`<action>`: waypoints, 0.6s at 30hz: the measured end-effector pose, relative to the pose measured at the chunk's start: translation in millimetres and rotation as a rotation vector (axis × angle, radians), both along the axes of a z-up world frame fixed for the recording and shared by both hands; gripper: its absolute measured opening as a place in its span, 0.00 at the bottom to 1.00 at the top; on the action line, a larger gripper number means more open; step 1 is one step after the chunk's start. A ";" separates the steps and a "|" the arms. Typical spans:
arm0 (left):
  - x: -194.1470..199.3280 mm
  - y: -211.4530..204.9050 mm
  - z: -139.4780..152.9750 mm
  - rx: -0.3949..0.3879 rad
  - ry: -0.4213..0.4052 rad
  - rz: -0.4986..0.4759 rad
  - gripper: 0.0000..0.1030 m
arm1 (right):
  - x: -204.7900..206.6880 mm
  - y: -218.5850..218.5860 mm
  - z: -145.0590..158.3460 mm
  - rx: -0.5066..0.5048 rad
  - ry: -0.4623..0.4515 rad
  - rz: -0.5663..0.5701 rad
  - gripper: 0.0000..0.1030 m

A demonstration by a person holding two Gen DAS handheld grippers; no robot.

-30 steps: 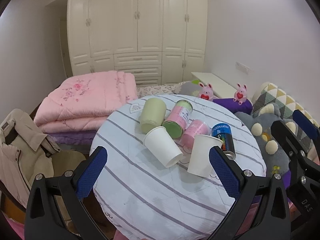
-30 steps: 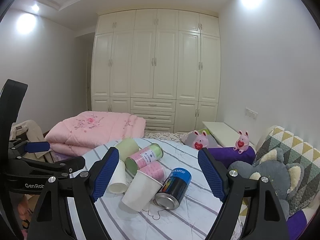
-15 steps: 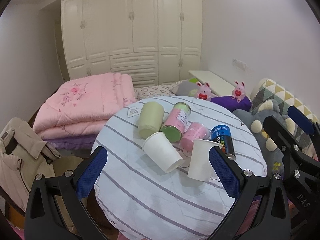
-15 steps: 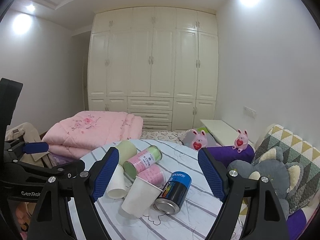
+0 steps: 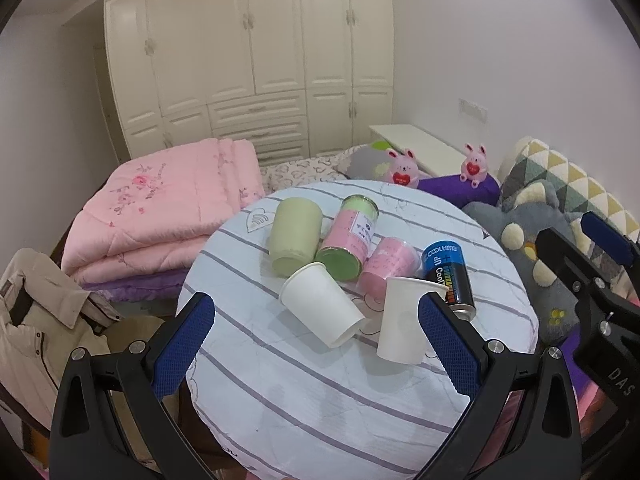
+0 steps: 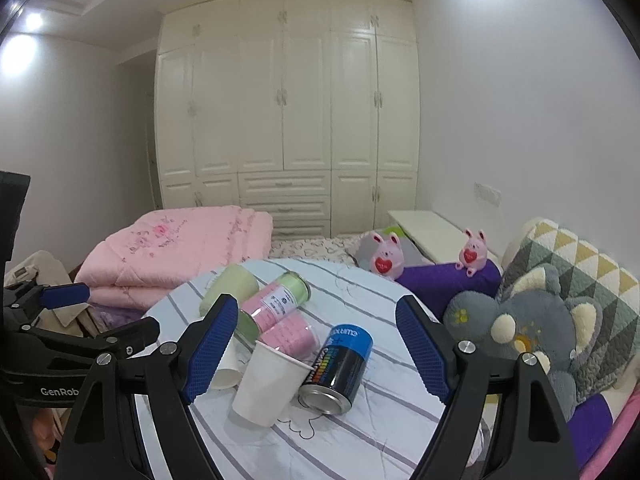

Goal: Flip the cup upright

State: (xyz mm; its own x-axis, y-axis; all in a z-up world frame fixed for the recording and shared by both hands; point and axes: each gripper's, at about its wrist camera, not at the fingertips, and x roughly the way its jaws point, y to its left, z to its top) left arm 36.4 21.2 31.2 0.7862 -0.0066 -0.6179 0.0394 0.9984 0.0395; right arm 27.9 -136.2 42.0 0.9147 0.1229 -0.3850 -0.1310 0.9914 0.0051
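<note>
A white paper cup (image 5: 320, 304) lies on its side on the round striped table (image 5: 304, 392), mouth toward me; in the right wrist view (image 6: 226, 372) it is mostly hidden by a finger. A second white paper cup (image 5: 406, 324) stands upright beside it, also in the right wrist view (image 6: 268, 386). A pale green cup (image 5: 294, 236) lies on its side behind them. My left gripper (image 5: 316, 350) is open and empty, short of the cups. My right gripper (image 6: 316, 350) is open and empty, above the table's near right side.
A pink-and-green can (image 5: 350, 240), a pink cup (image 5: 386, 266) and a blue-and-black can (image 5: 448, 276) lie tipped among the cups. A folded pink quilt (image 5: 168, 208) is on the left, plush toys (image 6: 536, 332) and pillows on the right, a wardrobe (image 6: 284, 120) behind.
Both grippers have drawn back and risen slightly, so the table looks a little farther off. The cups and cans have not moved. Both grippers stay open.
</note>
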 end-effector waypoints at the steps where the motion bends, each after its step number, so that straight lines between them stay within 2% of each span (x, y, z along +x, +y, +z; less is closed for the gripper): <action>1: 2.6 0.2 -0.6 0.004 0.005 0.001 1.00 | 2.3 -1.2 0.3 0.005 0.008 -0.006 0.80; 18: 47.6 12.9 -15.8 0.001 0.099 0.021 1.00 | 36.6 -4.4 -12.1 0.007 0.109 -0.016 0.80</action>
State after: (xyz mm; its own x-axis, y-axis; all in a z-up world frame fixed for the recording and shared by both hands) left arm 84.0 34.1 15.4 0.7216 0.0105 -0.6923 0.0217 0.9991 0.0378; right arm 64.4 -140.6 29.9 0.8693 0.1117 -0.4816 -0.1138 0.9932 0.0249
